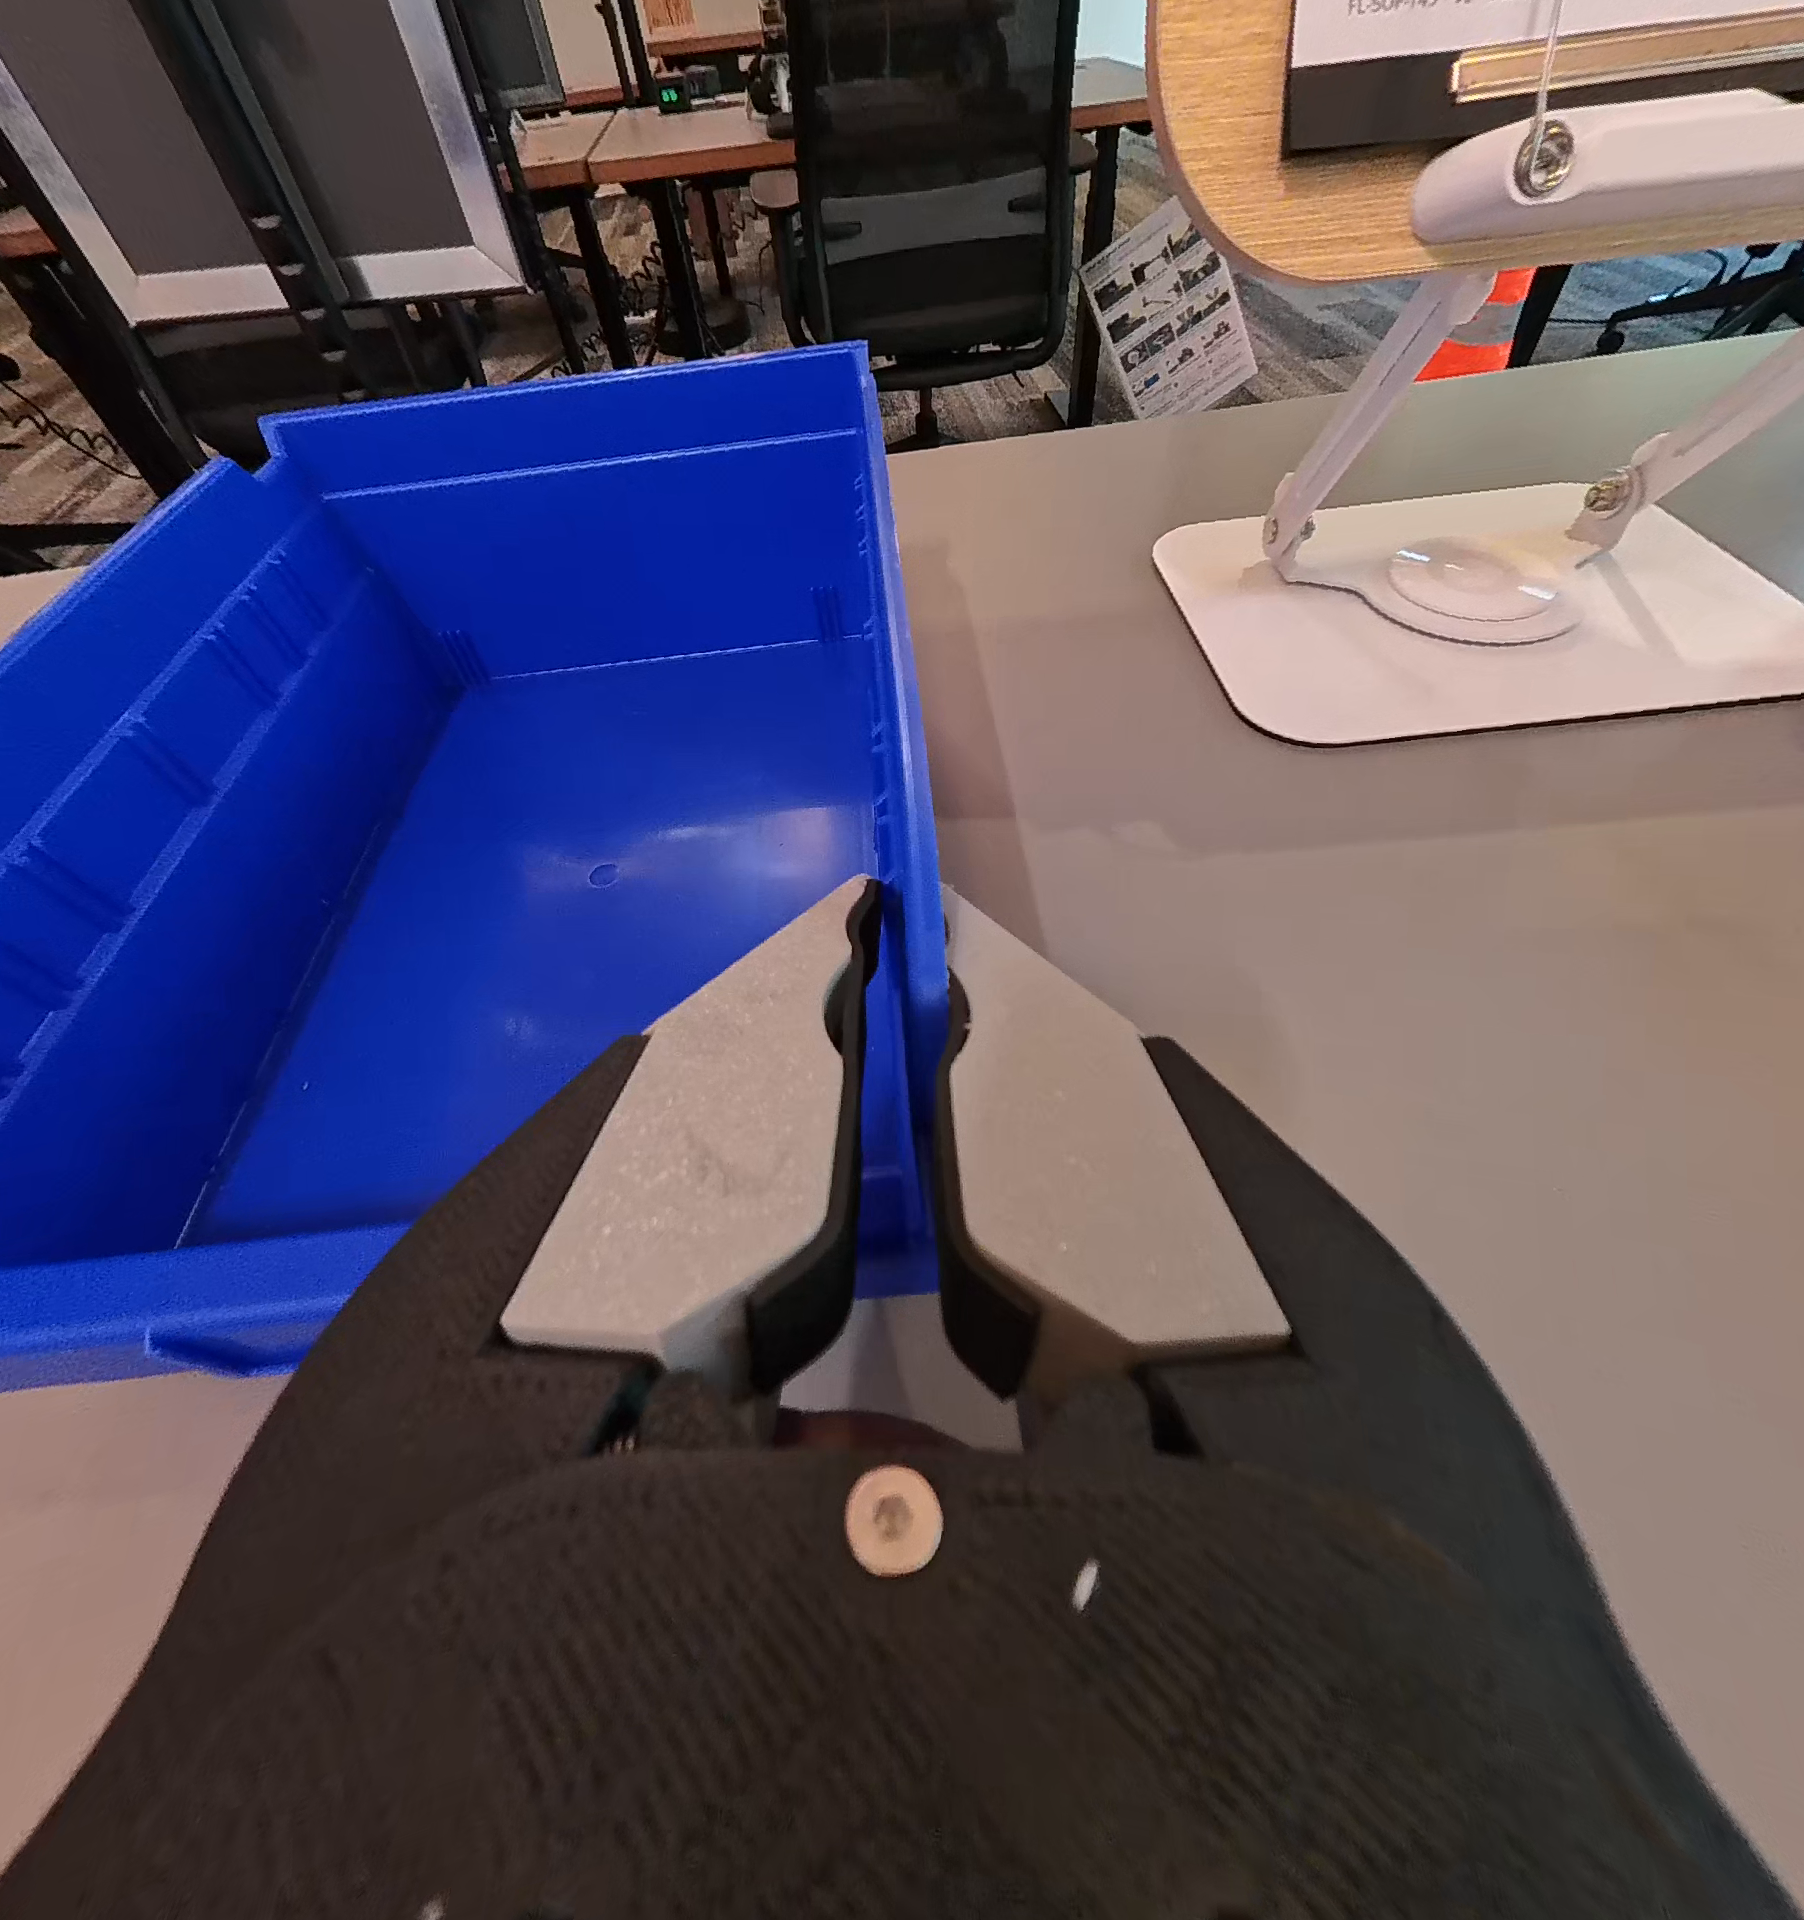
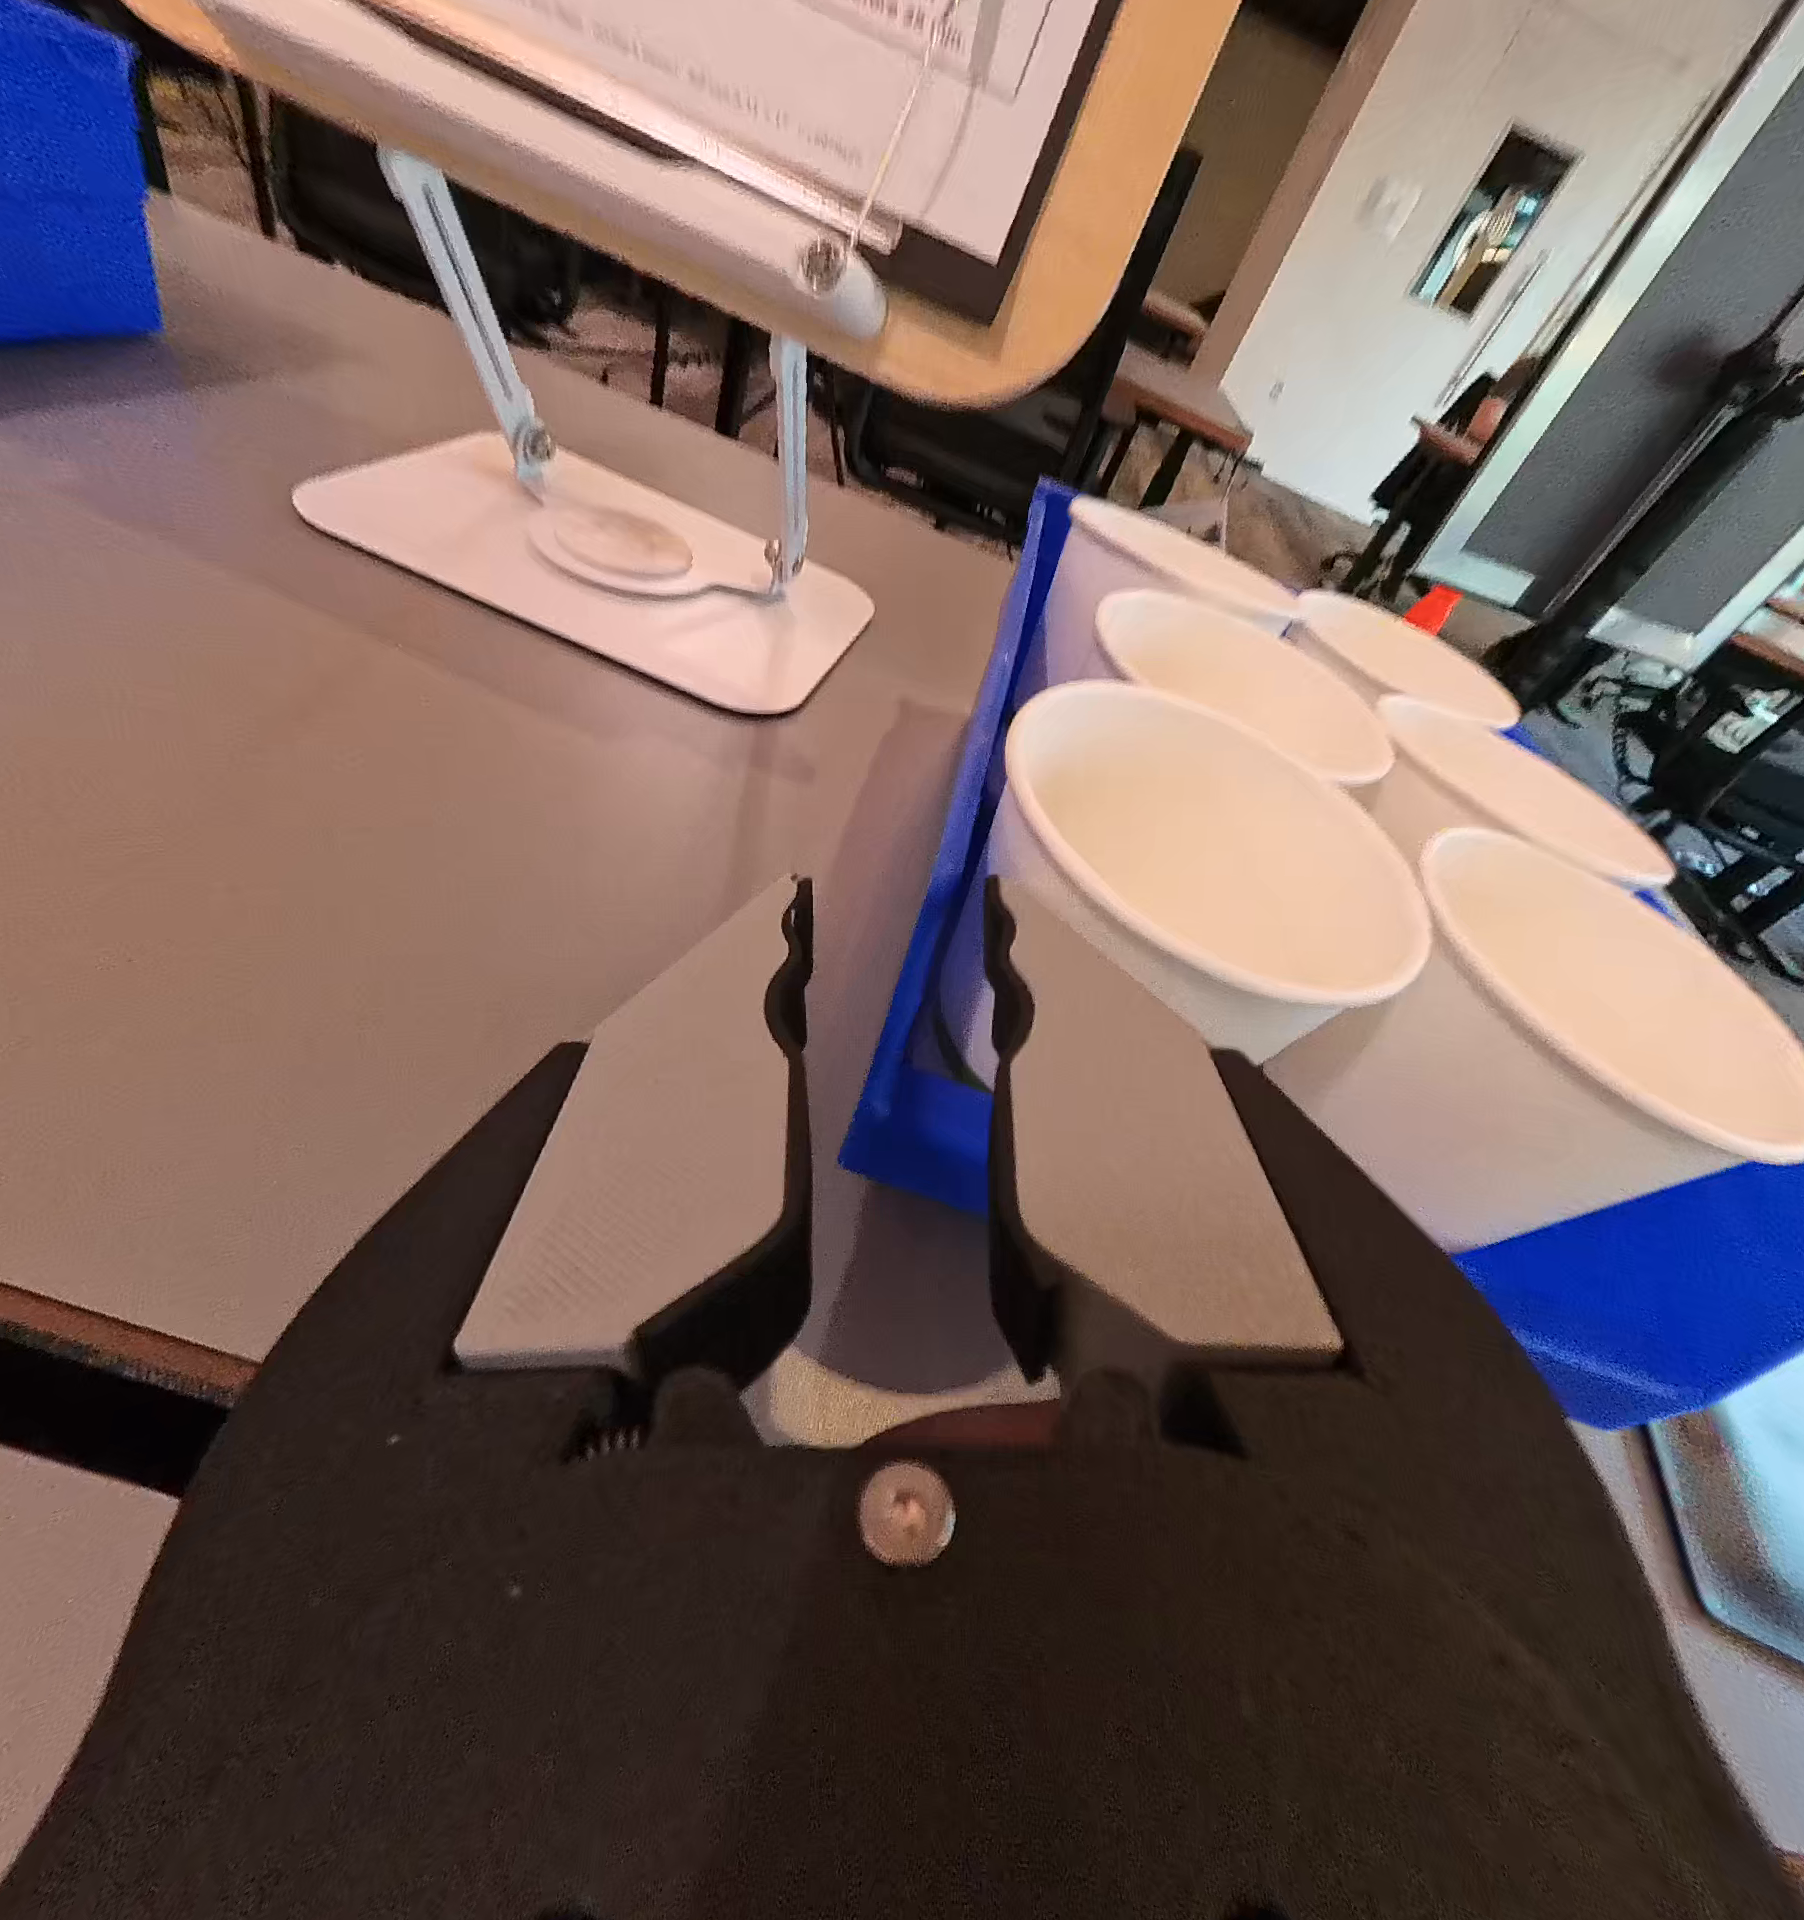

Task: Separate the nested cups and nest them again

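Several white paper cups stand upright in a blue bin (image 2: 1656, 1278) at the right of the right wrist view; the nearest are the left cup (image 2: 1189, 862) and the right cup (image 2: 1625, 997). My right gripper (image 2: 896, 888) is open and empty, just left of that bin's near left corner. A second blue bin (image 1: 565, 582) is empty in the left wrist view. My left gripper (image 1: 906, 896) hangs over its right wall with a narrow gap between the jaws. The wall shows through the gap; I cannot tell if the pads touch it. No cups show in that view.
A white stand base (image 1: 1500, 623) with slanted legs holds a wooden board over the grey table (image 1: 1397, 1039); it also shows in the right wrist view (image 2: 586, 561). The empty bin (image 2: 36, 177) sits far left there. Office chairs and desks stand beyond the table. The gap from one gripper's tips to the other's is roughly 45 centimeters.
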A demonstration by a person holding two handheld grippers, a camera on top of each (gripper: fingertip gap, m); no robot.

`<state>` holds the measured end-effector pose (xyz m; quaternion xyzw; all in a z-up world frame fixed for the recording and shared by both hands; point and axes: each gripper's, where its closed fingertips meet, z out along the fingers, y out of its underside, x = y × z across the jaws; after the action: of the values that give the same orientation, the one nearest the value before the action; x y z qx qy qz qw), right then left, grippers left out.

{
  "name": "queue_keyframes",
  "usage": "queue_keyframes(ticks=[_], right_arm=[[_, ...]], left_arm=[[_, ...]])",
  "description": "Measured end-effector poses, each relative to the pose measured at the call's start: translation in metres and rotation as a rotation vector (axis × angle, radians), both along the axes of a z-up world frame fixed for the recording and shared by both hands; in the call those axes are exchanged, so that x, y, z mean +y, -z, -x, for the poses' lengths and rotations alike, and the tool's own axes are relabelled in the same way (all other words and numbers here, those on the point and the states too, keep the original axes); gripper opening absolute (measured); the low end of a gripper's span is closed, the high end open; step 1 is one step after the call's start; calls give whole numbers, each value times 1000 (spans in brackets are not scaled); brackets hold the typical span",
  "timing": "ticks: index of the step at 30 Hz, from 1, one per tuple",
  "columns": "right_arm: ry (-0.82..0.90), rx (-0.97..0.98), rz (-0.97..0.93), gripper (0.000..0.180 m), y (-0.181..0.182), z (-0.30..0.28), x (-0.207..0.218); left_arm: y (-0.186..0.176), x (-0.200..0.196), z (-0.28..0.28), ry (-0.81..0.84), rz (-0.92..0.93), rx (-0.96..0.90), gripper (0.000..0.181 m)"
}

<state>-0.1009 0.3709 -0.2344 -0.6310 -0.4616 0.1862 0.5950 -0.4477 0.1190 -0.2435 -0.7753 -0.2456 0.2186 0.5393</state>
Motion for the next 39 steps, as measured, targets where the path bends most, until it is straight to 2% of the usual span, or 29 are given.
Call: queue_keyframes(ticks=[3, 7, 12, 14, 31, 39], right_arm=[[10, -52, 20, 29, 11, 1, 3], [32, -73, 13, 7, 15, -1, 9], [31, -109, 44, 13, 26, 1, 10], [51, -111, 23, 7, 24, 0, 13], [43, -81, 66, 5, 22, -1, 16], [42, -70, 60, 5, 22, -1, 16]], left_arm=[[0, 0, 0, 0, 0, 0, 4], [0, 0, 0, 0, -1, -2, 4], [0, 0, 0, -1, -3, -3, 4], [0, 0, 0, -1, -2, -3, 4], [-3, -6, -2, -16, 2, 22, 3], [3, -26, -21, -26, 15, 8, 3]])
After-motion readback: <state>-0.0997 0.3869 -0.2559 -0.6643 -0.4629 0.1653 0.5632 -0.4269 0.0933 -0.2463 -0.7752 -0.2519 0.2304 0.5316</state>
